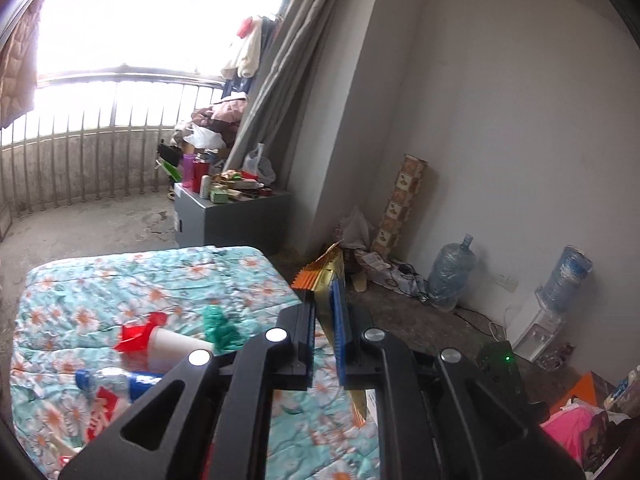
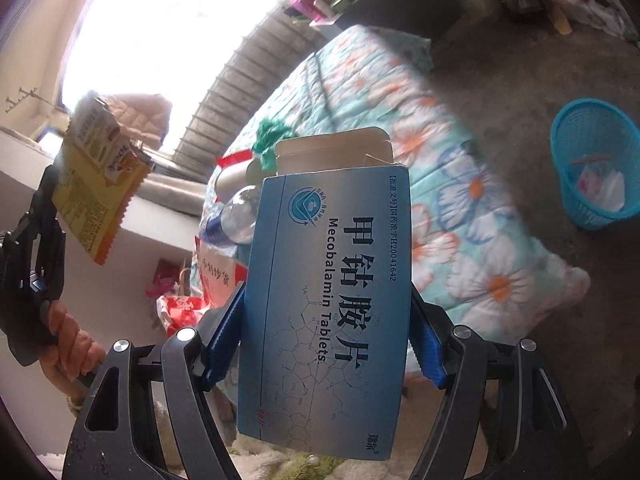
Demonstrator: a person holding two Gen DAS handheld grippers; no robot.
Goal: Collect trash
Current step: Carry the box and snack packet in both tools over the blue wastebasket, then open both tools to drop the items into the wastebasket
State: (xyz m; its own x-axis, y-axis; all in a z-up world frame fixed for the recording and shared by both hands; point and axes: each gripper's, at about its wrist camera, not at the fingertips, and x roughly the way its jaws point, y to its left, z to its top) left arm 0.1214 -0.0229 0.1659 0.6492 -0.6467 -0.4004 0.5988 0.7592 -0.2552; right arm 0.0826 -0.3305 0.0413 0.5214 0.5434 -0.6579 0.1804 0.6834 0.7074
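With my left gripper (image 1: 326,320) pinched nearly closed on a yellow snack wrapper (image 1: 324,270) and my right gripper (image 2: 326,344) clamped wide around a blue medicine box (image 2: 326,300), I judge both need carrying to the blue basket (image 2: 596,160) at right of the frame.

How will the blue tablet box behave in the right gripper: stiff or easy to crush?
The blue tablet box is thin cardboard with its top flap open, so it probably dents under a hard squeeze. It looks light, perhaps nearly empty. The right gripper holds its flat sides between the ribbed pads, so slipping seems unlikely.
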